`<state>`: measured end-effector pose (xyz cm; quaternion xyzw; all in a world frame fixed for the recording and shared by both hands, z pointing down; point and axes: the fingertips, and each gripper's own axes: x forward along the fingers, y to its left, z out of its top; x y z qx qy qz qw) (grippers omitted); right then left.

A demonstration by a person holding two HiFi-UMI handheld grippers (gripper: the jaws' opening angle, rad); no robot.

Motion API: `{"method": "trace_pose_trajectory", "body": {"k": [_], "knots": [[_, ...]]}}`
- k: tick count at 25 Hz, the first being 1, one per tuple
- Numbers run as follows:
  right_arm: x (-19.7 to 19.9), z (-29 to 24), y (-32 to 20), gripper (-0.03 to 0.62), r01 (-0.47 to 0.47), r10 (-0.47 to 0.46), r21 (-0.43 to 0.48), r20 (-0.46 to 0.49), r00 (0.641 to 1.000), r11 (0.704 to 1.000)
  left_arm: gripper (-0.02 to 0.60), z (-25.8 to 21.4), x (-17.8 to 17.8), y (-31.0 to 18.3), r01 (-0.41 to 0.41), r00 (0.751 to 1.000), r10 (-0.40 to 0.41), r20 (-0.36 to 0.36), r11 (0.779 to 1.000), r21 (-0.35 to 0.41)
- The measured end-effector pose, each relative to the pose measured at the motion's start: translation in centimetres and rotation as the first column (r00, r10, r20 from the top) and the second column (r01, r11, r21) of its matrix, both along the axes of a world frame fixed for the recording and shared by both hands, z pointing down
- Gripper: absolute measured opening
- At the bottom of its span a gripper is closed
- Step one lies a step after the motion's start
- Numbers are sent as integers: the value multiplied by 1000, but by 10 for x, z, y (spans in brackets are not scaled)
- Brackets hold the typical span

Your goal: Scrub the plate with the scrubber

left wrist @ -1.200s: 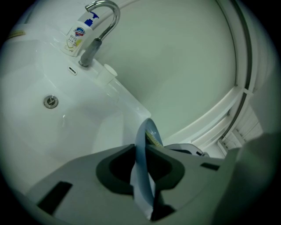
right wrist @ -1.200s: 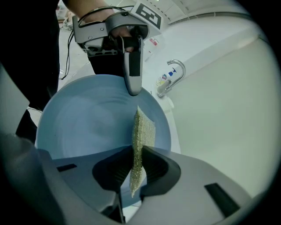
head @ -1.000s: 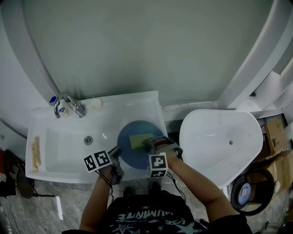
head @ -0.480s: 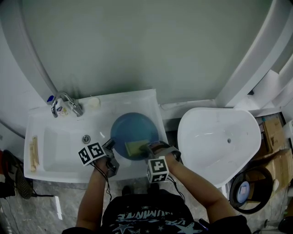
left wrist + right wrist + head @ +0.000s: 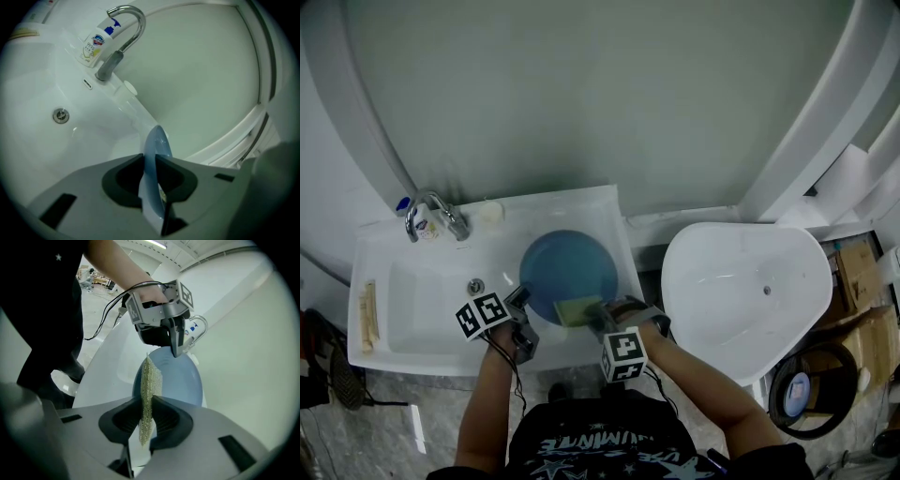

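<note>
**Head view.** The blue plate (image 5: 565, 265) lay over the right end of the sink (image 5: 394, 323). The left gripper (image 5: 523, 307) was at the plate's near-left rim. The right gripper (image 5: 598, 317) held the scrubber (image 5: 578, 309) at the plate's near edge.

**Left gripper view.** The jaws stood nearly together and were clamped on the plate's thin rim, with the plate edge-on between the pads. The faucet (image 5: 121, 37) and drain (image 5: 60, 115) lay beyond.

**Right gripper view.** The jaws were closed narrowly on the scrubber, which stood edge-on between the pads. Its far end reached the plate's face. Whether it was pressing there could not be determined.

**Hazards.**
- The plate was gripped at the rim only. Scrubbing pressure away from that grip would probably lever the plate, and it could twist out of the jaws and drop into the basin.
- The scrubber sat close to the plate's near edge, so a stroke towards the person could carry it off the rim.
- The scrubber was thin and flexible. Hard pressure could fold it or pull it from the pads.
</note>
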<state>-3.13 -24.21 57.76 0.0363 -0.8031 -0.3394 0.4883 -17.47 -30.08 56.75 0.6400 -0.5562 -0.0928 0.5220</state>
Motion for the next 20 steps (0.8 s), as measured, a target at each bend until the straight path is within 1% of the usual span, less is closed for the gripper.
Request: {"method": "trace_pose_trajectory", "body": {"k": [3,6,9,13,17,20], "knots": [[-1,-16,-12,69,-35,32,57,61,998,998,63,-1,5,4,-33,999,33,29,999,7],[0,-23,-25,69,-23,16,133,53,998,991,63,0,14,11,-77,996,77,35,997,2],[0,-24,-34,69,13,-16,173,12,1000,985,63,2,24,19,-128,991,128,40,992,-1],[-4,-32,-43,69,66,-65,214,-12,998,975,63,1,35,30,-175,984,175,28,985,6],[-12,-33,-39,69,156,-153,232,-28,988,960,63,0,44,40,-209,978,208,17,978,16],[-15,-29,-40,69,214,-203,258,-70,977,942,63,-1,51,44,-241,971,240,19,970,17]]}}
